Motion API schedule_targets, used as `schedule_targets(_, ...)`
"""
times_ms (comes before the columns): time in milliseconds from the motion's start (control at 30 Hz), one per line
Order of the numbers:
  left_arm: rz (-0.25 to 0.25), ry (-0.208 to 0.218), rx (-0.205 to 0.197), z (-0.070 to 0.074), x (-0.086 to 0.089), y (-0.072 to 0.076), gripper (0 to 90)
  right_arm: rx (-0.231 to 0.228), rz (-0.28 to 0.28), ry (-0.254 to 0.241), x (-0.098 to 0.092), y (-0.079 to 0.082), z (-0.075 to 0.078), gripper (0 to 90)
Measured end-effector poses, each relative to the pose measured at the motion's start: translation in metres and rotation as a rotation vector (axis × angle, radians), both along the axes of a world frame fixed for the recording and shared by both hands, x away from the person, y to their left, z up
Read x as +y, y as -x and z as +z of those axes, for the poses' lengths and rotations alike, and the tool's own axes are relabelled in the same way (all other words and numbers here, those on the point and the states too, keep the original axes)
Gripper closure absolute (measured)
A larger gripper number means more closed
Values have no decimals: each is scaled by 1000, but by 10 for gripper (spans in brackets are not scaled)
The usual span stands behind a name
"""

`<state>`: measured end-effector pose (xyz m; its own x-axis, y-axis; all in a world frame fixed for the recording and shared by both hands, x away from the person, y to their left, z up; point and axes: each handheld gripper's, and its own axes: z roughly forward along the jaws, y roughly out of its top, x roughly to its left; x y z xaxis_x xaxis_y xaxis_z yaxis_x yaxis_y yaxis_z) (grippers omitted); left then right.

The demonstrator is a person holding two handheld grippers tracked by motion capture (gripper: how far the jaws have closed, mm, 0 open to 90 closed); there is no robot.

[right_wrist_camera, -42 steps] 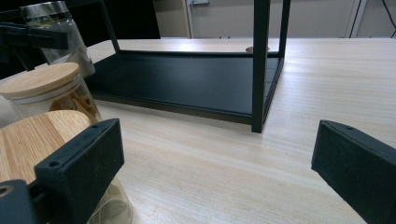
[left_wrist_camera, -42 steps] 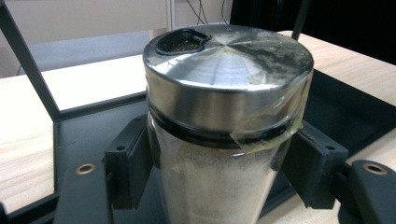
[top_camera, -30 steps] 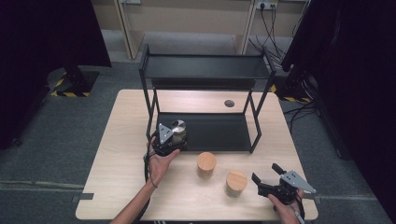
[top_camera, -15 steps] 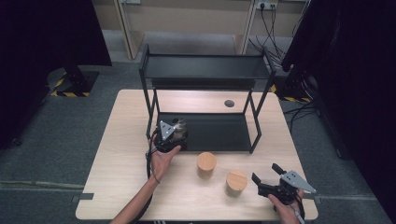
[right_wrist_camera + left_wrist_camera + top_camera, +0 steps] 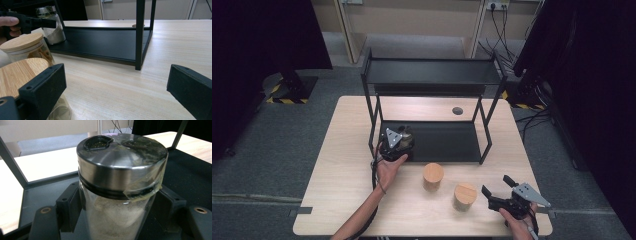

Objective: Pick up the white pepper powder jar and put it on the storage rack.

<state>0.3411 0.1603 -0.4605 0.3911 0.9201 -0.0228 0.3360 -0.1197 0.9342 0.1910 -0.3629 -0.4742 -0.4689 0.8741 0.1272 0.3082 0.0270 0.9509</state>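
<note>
On the lower shelf (image 5: 447, 142) of the black rack, at its left end, a glass shaker (image 5: 117, 195) with a steel lid (image 5: 120, 157) is gripped by the left claw (image 5: 404, 142), its jaws pressed on the glass just under the lid. The glass is judged hard, smooth and breakable, rather heavy with powder, so the body below the lid is the proper place for a hold. The right claw (image 5: 497, 192) is held released over the worktop (image 5: 342, 150), beside two jars (image 5: 464, 196) with wooden lids.
</note>
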Motion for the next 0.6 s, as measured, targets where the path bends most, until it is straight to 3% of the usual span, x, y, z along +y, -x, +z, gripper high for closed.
schedule_targets(300,-9,-10,5,2,0,-1,293,-1,4,3,1,-1,0,26)
schedule_targets(600,1,-20,5,10,-6,6,90,0,4,-3,0,-1,0,26)
